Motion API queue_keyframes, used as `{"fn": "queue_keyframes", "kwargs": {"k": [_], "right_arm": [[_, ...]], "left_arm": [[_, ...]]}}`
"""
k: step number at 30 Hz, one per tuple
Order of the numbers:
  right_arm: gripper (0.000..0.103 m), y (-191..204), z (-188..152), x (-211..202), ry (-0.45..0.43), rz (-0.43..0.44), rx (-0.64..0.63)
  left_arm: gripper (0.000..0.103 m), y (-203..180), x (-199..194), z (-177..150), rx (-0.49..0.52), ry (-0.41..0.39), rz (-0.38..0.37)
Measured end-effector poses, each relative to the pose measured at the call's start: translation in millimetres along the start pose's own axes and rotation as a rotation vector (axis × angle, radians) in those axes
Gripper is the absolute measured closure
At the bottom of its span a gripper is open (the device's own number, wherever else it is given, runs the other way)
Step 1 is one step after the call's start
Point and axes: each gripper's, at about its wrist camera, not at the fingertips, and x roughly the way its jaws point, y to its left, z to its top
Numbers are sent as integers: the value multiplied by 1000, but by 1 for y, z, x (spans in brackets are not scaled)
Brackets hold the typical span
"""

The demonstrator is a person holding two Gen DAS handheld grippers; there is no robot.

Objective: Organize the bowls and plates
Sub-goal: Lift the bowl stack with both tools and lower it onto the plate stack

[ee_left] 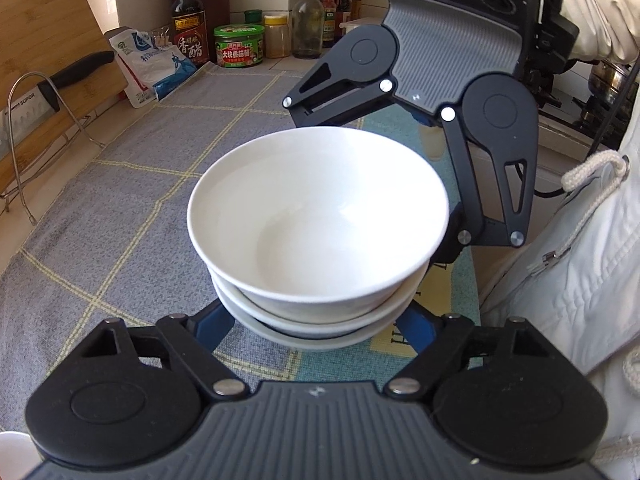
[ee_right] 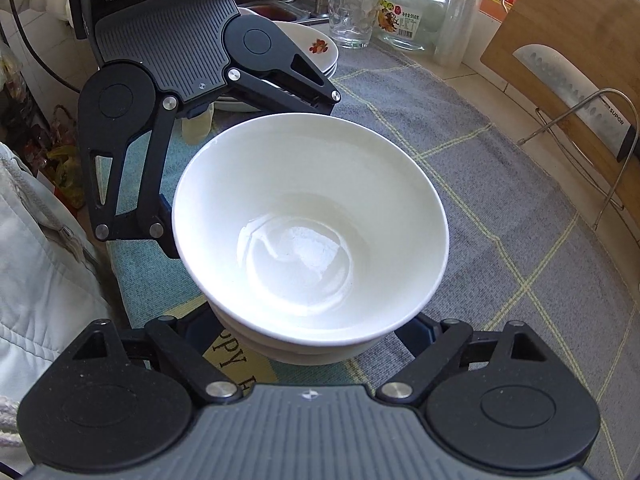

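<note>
The white bowls (ee_left: 318, 216) are already nested into one stack of at least three, standing on the checked cloth (ee_left: 120, 208) that covers the counter (ee_right: 472, 68). So the bowl half of the job looks close to done, if this is where the stack is meant to stay.

The two claws face each other across the stack. The left claw (ee_left: 316, 320) has its blue-tipped fingers (ee_left: 216, 326) spread to either side of the stack's base. The right claw (ee_right: 308, 336) is likewise spread around the lower bowls from the opposite side. Whether the fingers actually touch the porcelain cannot be told, since the bowls hide the tips in both views.

Behind the left claw's body, in the right wrist view, a pile of white plates (ee_right: 316, 50) with a red flower pattern sits further along the counter (already gathered, as far as can be seen).

What seems left is either carrying the bowl stack to its final place or simply letting go of it. Whether the plates need more sorting cannot be judged from here.
</note>
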Motion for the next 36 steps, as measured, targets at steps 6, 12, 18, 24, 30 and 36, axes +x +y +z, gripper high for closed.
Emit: {"fn": "queue_keyframes", "kwargs": {"k": [6, 12, 18, 24, 30, 36], "right_arm": [[10, -2, 2, 2, 13, 14, 5], [10, -3, 3, 2, 15, 17, 6], [10, -3, 4, 2, 25, 19, 1], [10, -1, 11, -4, 20, 38, -25], [10, 4, 30, -14, 7, 55, -88], [11, 11, 61, -18, -23, 78, -180]], "left_arm": [[16, 2, 1, 0, -2, -6, -10], [16, 0, 1, -1, -4, -10, 1], [17, -4, -2, 0, -17, -2, 11], [17, -7, -13, -2, -57, -20, 29], [17, -12, -38, -4, -104, -43, 83], [17, -15, -73, -13, -146, -65, 176]]}}
